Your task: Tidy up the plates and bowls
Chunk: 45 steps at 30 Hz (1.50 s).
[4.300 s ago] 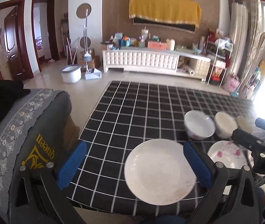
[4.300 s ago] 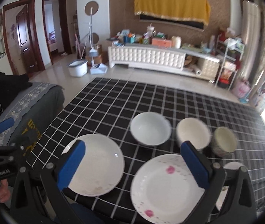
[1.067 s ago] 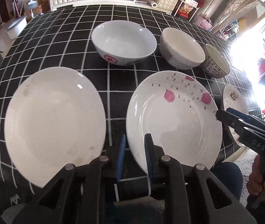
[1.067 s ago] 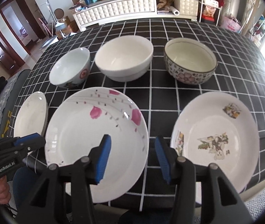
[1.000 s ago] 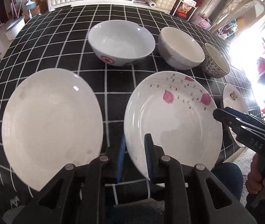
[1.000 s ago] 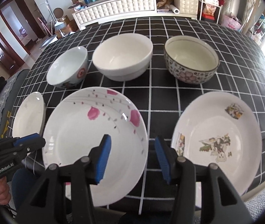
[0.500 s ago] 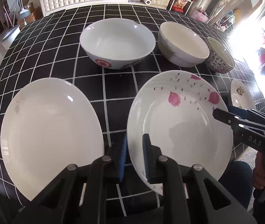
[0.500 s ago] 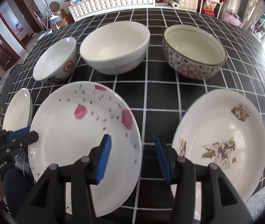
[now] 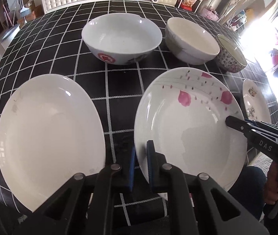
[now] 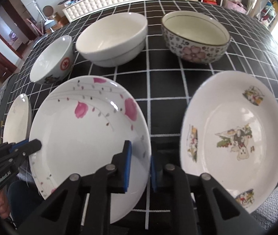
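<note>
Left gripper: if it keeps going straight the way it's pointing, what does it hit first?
Nothing free to cross: the left gripper is shut on the near-left rim of the pink-flower plate. Pushed on, it would probably press that plate into the checked tablecloth right under it, though depth there is hard to judge.

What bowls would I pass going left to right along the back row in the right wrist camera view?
Small white bowl with a red round emblem → large plain white bowl → bowl with a dark floral pattern and a pink flower on its side.
</note>
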{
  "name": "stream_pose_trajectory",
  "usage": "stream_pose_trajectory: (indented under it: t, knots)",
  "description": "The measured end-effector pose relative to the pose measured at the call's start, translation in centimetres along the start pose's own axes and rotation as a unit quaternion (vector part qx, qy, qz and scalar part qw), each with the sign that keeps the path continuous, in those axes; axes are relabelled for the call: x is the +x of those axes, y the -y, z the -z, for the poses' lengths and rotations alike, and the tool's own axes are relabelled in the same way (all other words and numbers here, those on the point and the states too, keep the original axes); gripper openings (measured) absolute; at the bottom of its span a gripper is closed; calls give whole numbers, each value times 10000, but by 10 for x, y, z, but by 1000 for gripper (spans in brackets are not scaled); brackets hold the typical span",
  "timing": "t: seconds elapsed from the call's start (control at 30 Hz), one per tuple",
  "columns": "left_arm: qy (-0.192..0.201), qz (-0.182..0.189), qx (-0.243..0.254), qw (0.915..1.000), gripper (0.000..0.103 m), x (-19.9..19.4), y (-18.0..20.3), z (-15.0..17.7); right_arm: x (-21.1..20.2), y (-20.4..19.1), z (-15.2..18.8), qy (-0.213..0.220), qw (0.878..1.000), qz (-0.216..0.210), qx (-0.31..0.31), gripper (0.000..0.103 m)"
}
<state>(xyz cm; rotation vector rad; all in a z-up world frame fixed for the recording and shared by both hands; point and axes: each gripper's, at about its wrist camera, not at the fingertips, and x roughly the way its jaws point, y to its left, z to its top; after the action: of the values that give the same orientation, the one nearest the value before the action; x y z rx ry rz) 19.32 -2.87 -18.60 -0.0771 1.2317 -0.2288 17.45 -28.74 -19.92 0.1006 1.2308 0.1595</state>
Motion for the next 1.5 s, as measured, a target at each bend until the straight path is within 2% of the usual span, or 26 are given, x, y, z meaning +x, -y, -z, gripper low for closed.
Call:
stream_pose_trajectory:
  t: [0.27, 0.53, 0.7, 0.93, 1.23, 1.5]
  knots:
    - [205, -60, -41, 9998, 9, -22, -6, 4, -28, -6, -1, 213, 9997, -123, -18, 21]
    - [458, -130, -267, 9985, 9, -51, -34, 9, -39, -25, -3, 292, 9982, -525, -68, 21]
    - [552, -270, -494, 9969, 9, -65, -57, 16, -31, -58, -11, 271, 9972, -671, -182, 21]
    - [469, -525, -858, 9938, 9, -70, -91, 31, -9, -102, -28, 90, 9952, -874, -431, 21]
    - [479, -686, -1244, 9887, 9, -81, -133, 46, 3, -137, -29, -73, 9923, -993, -743, 21]
    - [494, -770, -1409, 9858, 9, -84, -155, 48, 12, -155, -32, -192, 9909, -1000, -877, 21]
